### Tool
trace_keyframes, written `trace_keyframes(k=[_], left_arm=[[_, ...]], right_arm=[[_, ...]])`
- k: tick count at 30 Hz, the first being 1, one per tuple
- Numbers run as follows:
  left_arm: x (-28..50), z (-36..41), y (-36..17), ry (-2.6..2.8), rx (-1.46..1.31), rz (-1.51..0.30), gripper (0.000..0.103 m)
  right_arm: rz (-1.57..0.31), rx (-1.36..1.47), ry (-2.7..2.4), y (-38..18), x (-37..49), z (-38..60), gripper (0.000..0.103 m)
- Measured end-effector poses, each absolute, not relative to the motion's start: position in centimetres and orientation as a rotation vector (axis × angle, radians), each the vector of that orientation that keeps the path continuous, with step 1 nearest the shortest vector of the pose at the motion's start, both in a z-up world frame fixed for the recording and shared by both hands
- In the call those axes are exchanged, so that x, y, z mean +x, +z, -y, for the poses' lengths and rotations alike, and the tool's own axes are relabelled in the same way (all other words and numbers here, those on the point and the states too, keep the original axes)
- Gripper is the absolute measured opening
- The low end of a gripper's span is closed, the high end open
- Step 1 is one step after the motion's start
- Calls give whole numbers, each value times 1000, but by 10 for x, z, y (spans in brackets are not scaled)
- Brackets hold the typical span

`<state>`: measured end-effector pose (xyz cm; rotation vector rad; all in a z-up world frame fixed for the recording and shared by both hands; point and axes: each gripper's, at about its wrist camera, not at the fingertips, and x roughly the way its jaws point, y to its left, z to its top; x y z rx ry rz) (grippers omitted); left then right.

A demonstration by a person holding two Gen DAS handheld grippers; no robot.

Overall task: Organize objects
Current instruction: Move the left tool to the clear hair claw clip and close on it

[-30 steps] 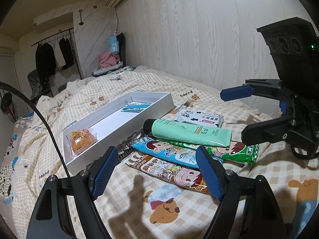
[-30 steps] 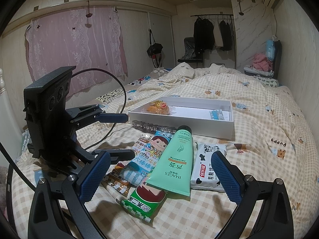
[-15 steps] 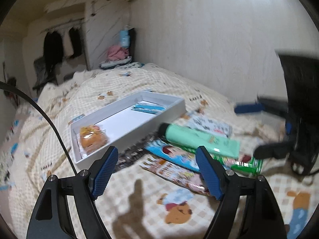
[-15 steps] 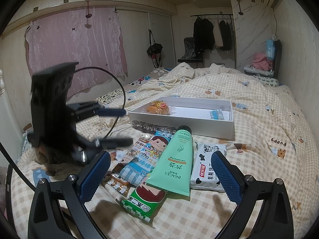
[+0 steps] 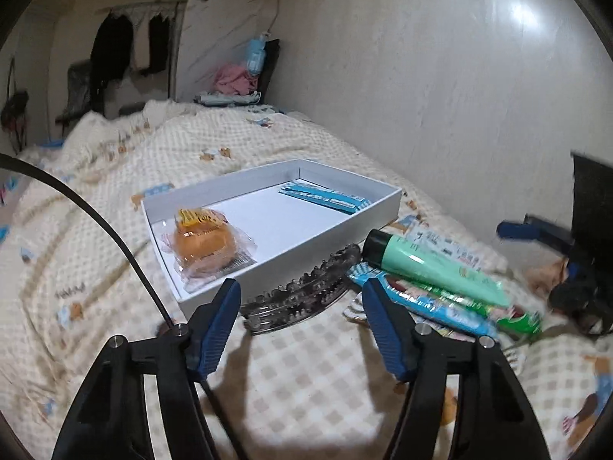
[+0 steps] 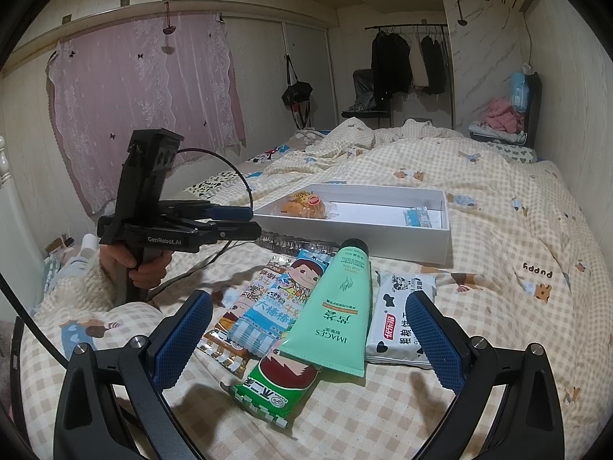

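Down at the bottom of the left wrist view: left gripper (image 5: 300,316), blue fingers (image 5: 216,329) partly apart and just narrowed, pads gripping nothing, aimed at a clear clip (image 5: 302,295) lying on the bedspread (image 5: 306,383) just past the tips. Right behind the clip, at frame centre: a white box (image 5: 276,264), open-topped, touching or nearly touching the clip along its near wall. Inside the box: a wrapped orange bun (image 5: 205,243) at the near left end, blue sachets (image 5: 325,199) at the far right end, bare floor between. To the right of centre: a green tube (image 5: 429,264) lying across snack packs (image 5: 433,306), blurred. Across the bottom of the right wrist view: right gripper (image 6: 308,339), fingers spread wide, holding nothing, above the near ends of tube (image 6: 337,314), packs (image 6: 268,306) and a white wipes pack (image 6: 402,318). At left middle there: the left gripper (image 6: 245,222) seen side-on, held by a hand (image 6: 147,268), tips beside the box's (image 6: 356,226) left end.
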<state>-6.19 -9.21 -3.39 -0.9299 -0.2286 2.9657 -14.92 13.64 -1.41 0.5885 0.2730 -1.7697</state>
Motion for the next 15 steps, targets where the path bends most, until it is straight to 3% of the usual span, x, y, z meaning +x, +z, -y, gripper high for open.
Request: trace_keyframes(k=[5, 7, 15], left_arm=[[-64, 59, -47, 2971, -988, -184, 63], [-71, 52, -55, 2954, -1039, -277, 57], [-94, 35, -67, 2888, -1082, -644, 57]], right_arm=[[-270, 593, -1768, -15, -150, -136, 101], [-270, 593, -1768, -14, -151, -136, 101], [-263, 601, -1769, -15, -154, -137, 101]])
